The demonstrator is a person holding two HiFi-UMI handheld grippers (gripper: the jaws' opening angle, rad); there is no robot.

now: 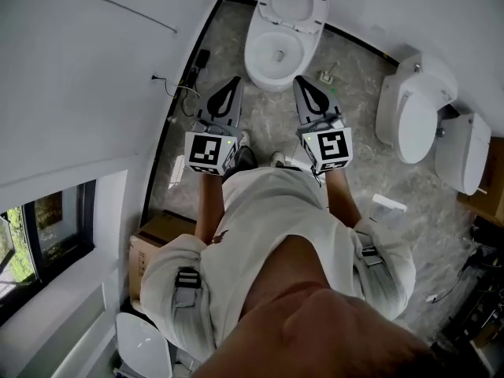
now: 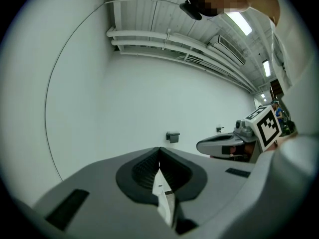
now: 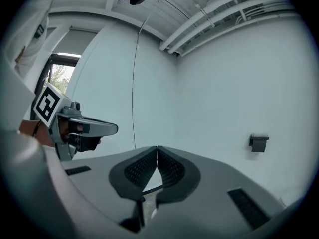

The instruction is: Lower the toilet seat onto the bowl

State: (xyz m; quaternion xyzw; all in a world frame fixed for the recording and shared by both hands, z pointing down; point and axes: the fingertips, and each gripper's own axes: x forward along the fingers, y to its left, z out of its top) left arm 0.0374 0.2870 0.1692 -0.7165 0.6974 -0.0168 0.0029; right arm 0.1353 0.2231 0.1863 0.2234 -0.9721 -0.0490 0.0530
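The left gripper point(image 1: 232, 83) and the right gripper point(image 1: 302, 83) are hanging pinched shut and empty. The toilet seat point(image 1: 293, 2) is standing raised ahead of their tips, behind the bowl point(image 1: 260, 53). Closed tips are offering only a push, so the glossy seat risks slipping free and slamming down.

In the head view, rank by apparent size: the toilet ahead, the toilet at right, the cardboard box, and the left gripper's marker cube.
1. toilet ahead and toilet at right: alike, not ranked.
2. cardboard box, partly hidden by the person.
3. left gripper's marker cube, though nearest the camera.
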